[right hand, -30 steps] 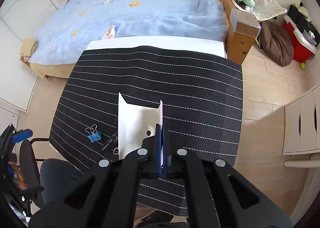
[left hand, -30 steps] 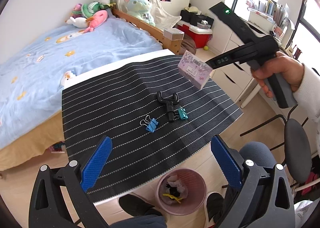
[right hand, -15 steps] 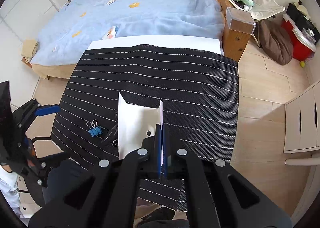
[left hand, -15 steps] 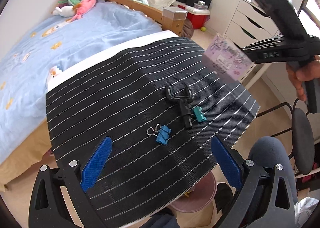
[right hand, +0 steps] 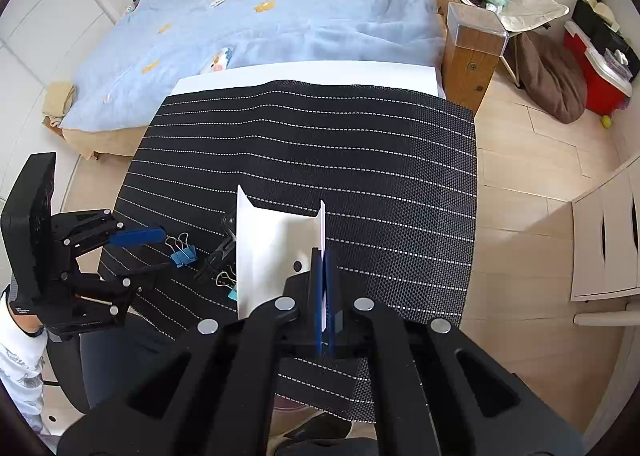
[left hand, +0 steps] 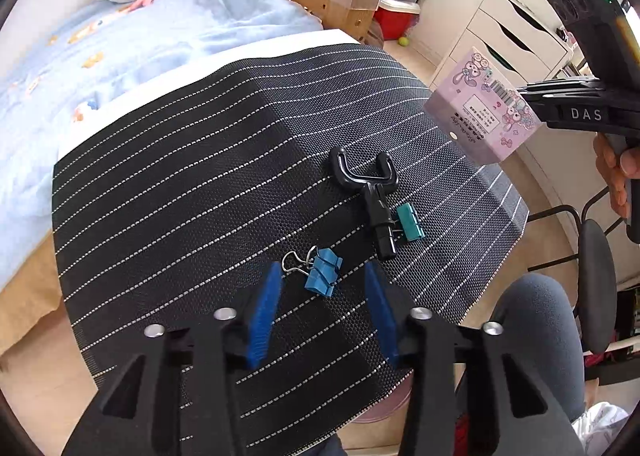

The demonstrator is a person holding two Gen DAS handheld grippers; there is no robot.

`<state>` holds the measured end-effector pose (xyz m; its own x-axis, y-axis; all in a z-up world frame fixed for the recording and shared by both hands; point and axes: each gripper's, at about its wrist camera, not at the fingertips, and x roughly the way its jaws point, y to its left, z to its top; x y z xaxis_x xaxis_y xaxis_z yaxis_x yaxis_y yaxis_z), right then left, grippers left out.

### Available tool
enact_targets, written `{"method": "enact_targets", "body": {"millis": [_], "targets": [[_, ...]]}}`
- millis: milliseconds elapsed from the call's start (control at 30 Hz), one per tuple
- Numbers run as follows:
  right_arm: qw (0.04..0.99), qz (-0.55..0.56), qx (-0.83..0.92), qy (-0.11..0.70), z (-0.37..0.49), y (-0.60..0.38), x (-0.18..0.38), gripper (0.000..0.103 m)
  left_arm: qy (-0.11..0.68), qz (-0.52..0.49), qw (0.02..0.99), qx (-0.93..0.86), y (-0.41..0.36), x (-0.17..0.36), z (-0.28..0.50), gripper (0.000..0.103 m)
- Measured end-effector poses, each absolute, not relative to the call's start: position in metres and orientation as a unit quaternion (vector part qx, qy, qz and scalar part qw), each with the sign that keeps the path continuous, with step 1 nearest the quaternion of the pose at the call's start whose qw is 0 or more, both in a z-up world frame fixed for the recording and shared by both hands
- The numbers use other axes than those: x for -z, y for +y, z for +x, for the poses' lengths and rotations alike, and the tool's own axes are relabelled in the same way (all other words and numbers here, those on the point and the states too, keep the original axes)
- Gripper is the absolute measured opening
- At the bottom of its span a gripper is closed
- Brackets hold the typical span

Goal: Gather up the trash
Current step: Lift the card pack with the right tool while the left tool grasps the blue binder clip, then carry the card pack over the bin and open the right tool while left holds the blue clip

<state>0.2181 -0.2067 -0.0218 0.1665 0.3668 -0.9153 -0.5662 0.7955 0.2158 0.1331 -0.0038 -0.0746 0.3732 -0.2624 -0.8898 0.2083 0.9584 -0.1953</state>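
Left wrist view: the left gripper (left hand: 322, 288) hangs low over the striped mat (left hand: 192, 175), its jaws part open and just closing in, with the blue clip (left hand: 323, 272) lying between the blue pads (left hand: 262, 316) near their tips. The pads do not touch it, so nothing is gripped yet. Just beyond the jaws and a little to the right lies a black hook (left hand: 370, 195), its stem touching a teal clip (left hand: 410, 221). Further right and above the mat edge, the right gripper (left hand: 528, 95) holds a pink box (left hand: 482, 111) in the air; a hand (left hand: 618, 171) wraps its handle. Under the mat's near edge the rim of a pink bin (left hand: 384, 404) peeks out.

In the right wrist view the right gripper's (right hand: 323, 256) jaws are clenched on one thin wall of the box (right hand: 272, 252), whose white inside faces the camera. To the left of these jaws the left gripper (right hand: 156, 250) straddles the blue clip (right hand: 183, 254). The hook (right hand: 218, 254) and teal clip (right hand: 231, 291) are partly hidden behind the box.
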Motion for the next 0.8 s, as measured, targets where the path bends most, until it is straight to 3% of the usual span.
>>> {"method": "enact_targets", "body": {"millis": [200, 333, 800], "targets": [[0.758, -0.087, -0.309, 0.568, 0.218, -0.206, 0.024, 0.001, 0.543, -0.041, 0.826, 0.145, -0.004, 0.077, 0.137, 0.024], [0.757, -0.086, -0.31, 0.568, 0.216, -0.206, 0.024, 0.001, 0.545, -0.041, 0.825, 0.146, -0.005, 0.079, 0.139, 0.004], [0.768, -0.083, -0.332, 0.542, 0.191, -0.205, 0.011, 0.001, 0.515, -0.022, 0.847, 0.127, -0.009, 0.049, 0.114, 0.001]]}}
